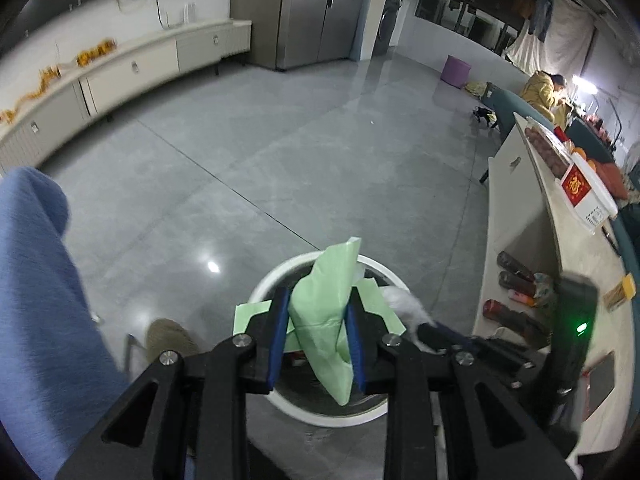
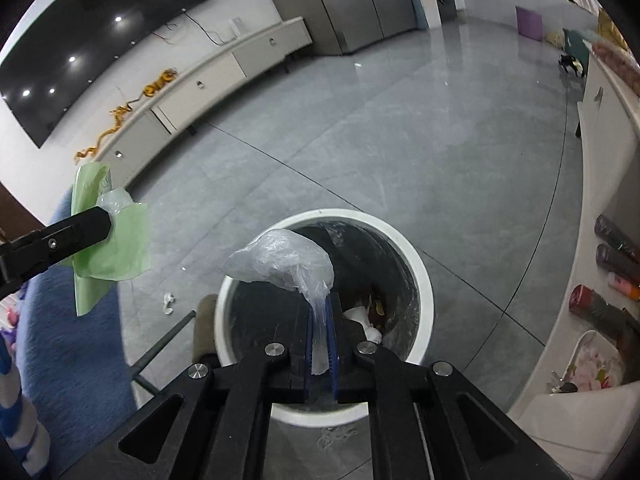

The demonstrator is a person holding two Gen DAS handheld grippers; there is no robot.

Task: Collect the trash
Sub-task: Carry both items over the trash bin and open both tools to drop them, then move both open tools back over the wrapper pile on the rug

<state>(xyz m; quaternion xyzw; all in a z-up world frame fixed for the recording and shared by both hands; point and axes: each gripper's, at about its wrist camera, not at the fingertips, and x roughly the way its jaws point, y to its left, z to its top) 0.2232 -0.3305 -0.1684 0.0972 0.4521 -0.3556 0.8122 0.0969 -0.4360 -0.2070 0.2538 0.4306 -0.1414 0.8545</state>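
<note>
right gripper (image 2: 320, 320) pinching clear plastic wrap (image 2: 286, 258), over white bin (image 2: 420, 276)

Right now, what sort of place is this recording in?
Probably a home living room open to a kitchen: a large dark wall screen above a long low white cabinet, a steel double-door fridge, a glossy grey tiled floor, and a white bin.

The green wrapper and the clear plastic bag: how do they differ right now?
The green wrapper is opaque, flat and creased; the clear bag is see-through and crumpled. The wrapper is in the left gripper, the bag in the right gripper. In the right wrist view the bag hangs over the bin, while the wrapper sits off to its left. Both are pinched between shut fingers.
</note>
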